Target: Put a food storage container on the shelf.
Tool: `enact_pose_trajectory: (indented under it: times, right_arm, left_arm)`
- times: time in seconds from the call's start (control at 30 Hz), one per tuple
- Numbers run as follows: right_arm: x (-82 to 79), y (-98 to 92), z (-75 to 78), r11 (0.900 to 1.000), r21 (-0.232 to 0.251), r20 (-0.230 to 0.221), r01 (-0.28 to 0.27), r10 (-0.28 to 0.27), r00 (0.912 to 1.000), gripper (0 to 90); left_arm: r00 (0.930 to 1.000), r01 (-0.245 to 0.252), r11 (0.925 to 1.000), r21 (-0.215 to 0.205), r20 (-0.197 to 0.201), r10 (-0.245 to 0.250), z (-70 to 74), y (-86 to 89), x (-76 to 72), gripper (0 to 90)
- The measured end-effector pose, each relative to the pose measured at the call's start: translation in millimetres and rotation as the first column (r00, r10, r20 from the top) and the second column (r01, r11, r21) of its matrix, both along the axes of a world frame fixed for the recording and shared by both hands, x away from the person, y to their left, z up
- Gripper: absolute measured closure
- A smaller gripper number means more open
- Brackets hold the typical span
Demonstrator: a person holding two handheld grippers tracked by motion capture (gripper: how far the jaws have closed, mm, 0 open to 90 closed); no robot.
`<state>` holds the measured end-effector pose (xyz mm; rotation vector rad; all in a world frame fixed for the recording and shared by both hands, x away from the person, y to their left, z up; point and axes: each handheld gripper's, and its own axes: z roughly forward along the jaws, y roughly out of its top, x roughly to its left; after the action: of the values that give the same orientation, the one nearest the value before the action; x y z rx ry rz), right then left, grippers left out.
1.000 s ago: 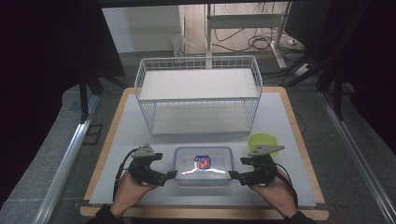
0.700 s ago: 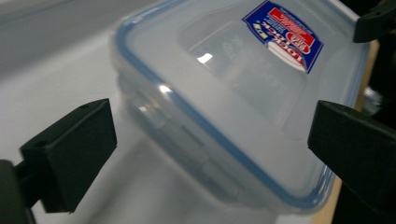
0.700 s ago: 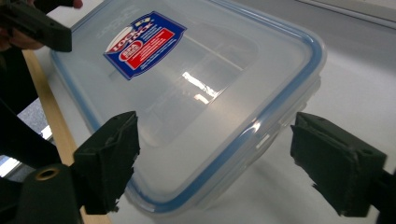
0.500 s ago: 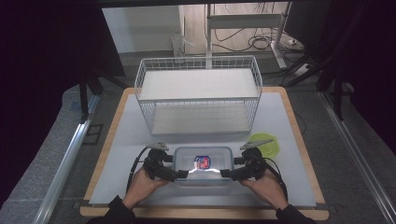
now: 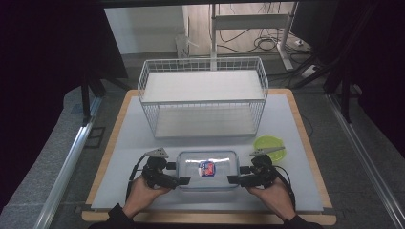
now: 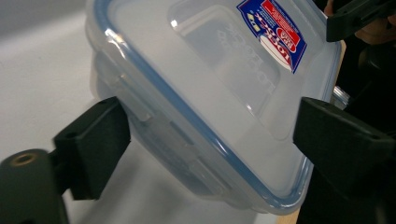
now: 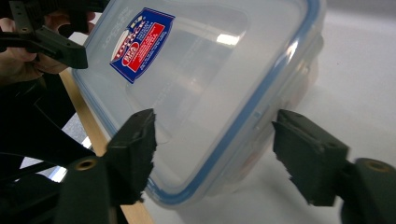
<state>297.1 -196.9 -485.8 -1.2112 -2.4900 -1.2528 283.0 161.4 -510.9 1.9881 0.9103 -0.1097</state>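
A clear plastic container with a blue-sealed lid and a red and blue sticker lies flat near the table's front edge. My left gripper straddles its left end, and the left gripper view shows a latch flap between the black jaws. My right gripper straddles the right end, with a gap between one pad and the rim. Both pairs of jaws have just been closing around the container. No pad clearly presses on it.
A white wire rack with a shelf stands behind the container at the middle of the table. A green bowl sits just behind my right gripper. The white mat has a wooden border, and the front edge lies close under both hands.
Both hands have moved inward from beside the container, so the jaws now reach around its two ends. The container has stayed in place.
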Motion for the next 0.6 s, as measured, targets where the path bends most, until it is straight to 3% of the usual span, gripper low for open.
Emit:
enact_pose_trajectory:
  times: [0.13,0.27,0.4,0.53,0.6]
  right_arm:
    - [-5.5,-7.4,0.5,0.999,0.041,-0.005,0.027,-0.027,0.9996,46.0]
    - [-11.3,-9.6,2.3,0.998,0.054,0.025,0.029,-0.031,0.9992,51.3]
    - [-12.7,-8.9,3.8,0.999,0.038,0.041,0.019,-0.020,0.9989,50.8]
    - [-6.5,-11.0,4.5,0.996,0.087,0.058,0.020,-0.025,0.9980,50.8]
    - [-3.0,-12.3,3.6,0.994,0.111,0.042,0.022,-0.027,0.9988,51.2]
  left_arm:
    - [0.9998,-0.008,0.9996,-0.028,-0.019,0.007,-1.1,7.4,-11.2,22.7]
    - [0.9992,-0.028,0.9944,-0.102,-0.031,0.025,-1.6,19.8,-16.6,38.7]
    - [0.9989,-0.030,0.9911,-0.129,-0.040,0.025,-3.0,23.0,-16.5,42.8]
    - [0.9996,-0.016,0.9906,-0.136,-0.026,0.012,-2.3,25.6,-20.5,46.8]
    - [0.9995,-0.025,0.9901,-0.138,-0.025,0.021,-2.5,25.3,-22.9,47.1]
